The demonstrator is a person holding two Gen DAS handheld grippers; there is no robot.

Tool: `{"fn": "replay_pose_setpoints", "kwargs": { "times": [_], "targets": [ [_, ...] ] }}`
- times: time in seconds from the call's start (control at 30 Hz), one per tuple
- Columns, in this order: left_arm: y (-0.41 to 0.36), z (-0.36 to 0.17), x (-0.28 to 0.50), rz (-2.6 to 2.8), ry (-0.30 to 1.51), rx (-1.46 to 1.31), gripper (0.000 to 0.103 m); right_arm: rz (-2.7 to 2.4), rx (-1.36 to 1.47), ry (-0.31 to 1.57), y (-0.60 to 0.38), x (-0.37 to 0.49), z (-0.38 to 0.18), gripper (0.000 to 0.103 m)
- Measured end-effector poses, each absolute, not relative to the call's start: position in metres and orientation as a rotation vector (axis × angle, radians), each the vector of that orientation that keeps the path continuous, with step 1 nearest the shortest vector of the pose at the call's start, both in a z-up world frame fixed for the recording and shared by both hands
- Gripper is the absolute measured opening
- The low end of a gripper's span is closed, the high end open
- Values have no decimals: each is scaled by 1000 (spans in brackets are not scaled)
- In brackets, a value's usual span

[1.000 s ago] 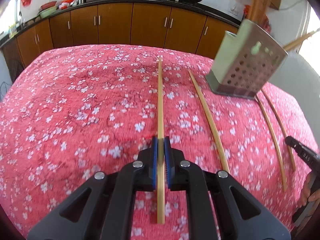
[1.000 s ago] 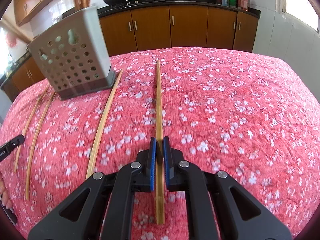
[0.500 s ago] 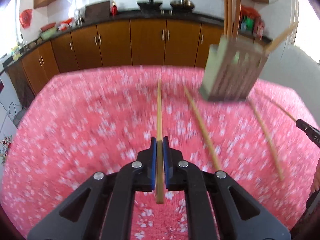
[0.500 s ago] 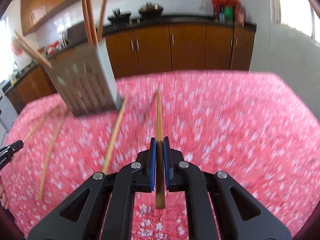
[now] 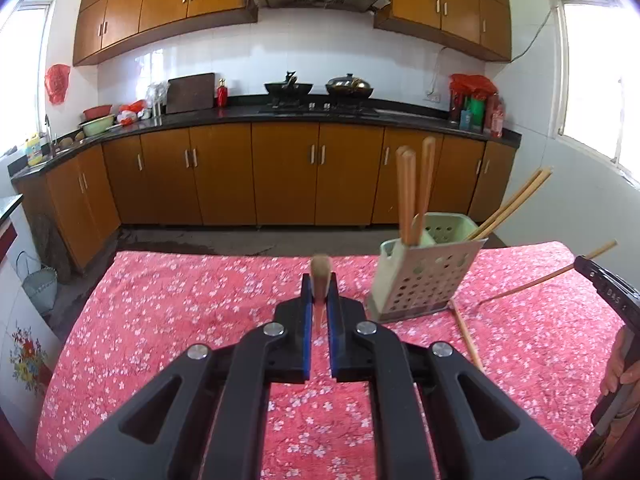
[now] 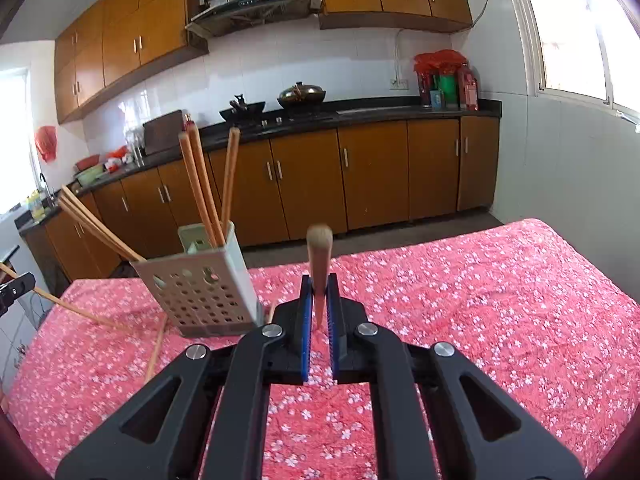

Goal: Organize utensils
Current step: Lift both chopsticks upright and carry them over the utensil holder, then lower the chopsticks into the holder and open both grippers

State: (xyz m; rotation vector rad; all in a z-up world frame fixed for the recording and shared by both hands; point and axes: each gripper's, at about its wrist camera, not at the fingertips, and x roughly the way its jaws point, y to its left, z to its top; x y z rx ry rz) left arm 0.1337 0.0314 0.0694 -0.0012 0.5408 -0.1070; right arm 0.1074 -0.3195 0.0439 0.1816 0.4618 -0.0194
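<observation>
My left gripper (image 5: pixel 319 292) is shut on a wooden chopstick (image 5: pixel 321 280) that points forward, lifted above the red floral tablecloth (image 5: pixel 192 312). My right gripper (image 6: pixel 319 292) is shut on another chopstick (image 6: pixel 319 264), also lifted and pointing forward. A pale green perforated utensil holder (image 5: pixel 424 280) stands on the table right of the left gripper, with several chopsticks (image 5: pixel 412 192) in it. In the right wrist view the holder (image 6: pixel 204 292) stands left of the right gripper. Loose chopsticks lie beside the holder (image 5: pixel 466 332) (image 6: pixel 156 348).
The other gripper shows at the right edge in the left wrist view (image 5: pixel 608 292) and at the left edge in the right wrist view (image 6: pixel 14 288). Brown kitchen cabinets (image 5: pixel 280 176) and a black counter with woks (image 5: pixel 288 88) stand beyond the table's far edge.
Both grippers have lifted their chopsticks off the table and tilted up, so the views now look level across the table at the holder and kitchen.
</observation>
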Motion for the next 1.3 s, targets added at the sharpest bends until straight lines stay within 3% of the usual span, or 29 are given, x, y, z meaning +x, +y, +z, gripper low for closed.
{"fn": "replay_pose_setpoints", "kwargs": {
  "times": [0.27,0.7,0.87,1.1,1.23,1.3],
  "targets": [
    [20,107,117,-195,469,-47,8,82,233,378,-310,100,92,8],
    [-22,196,151,-195,163,-165,8,161,196,129,-267,121,167,8],
    [-32,186,182,-165,132,-199,8,146,170,181,-259,150,147,8],
    [-34,142,213,-161,246,-230,8,160,151,249,-250,164,123,9],
    [-28,144,211,-156,250,-237,15,165,153,242,-251,159,125,20],
    [-24,148,205,-154,240,-231,21,162,160,231,-254,155,129,20]
  ]
}}
